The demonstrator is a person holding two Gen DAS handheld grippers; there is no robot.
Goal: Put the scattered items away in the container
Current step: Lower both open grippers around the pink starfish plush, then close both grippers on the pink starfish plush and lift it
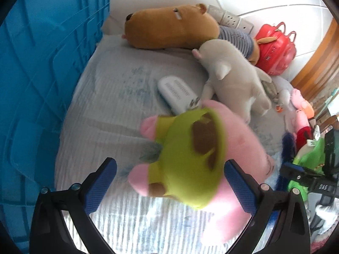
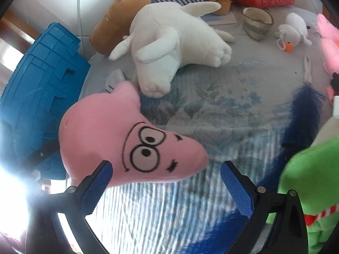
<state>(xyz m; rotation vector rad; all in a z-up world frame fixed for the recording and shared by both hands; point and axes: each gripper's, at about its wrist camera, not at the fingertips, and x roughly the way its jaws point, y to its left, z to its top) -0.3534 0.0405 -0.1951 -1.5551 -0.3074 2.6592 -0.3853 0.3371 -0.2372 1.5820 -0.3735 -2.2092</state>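
A pink starfish plush in green shorts (image 1: pixel 190 156) lies blurred on the pale quilt (image 1: pixel 106 110). It sits between the wide-apart fingers of my left gripper (image 1: pixel 169 163), which is open; the left pad is clear of it. In the right wrist view its face (image 2: pixel 135 146) shows just past my right gripper (image 2: pixel 166 165), also open, with the far pad well away from it. The right gripper (image 1: pixel 296 175) appears at the right edge of the left wrist view. The blue container (image 1: pixel 42 63) (image 2: pixel 38 84) stands at the left.
A brown striped-shirt plush (image 1: pixel 169 27), a white plush (image 1: pixel 233 76) (image 2: pixel 173 48), a white flat device (image 1: pixel 175 91) and a red bag (image 1: pixel 275 46) lie beyond. A green plush (image 2: pixel 313 180), blue furry item (image 2: pixel 303 110), small duck (image 2: pixel 294 29), cup (image 2: pixel 256 23) and pink plush (image 2: pixel 328 42) crowd the right.
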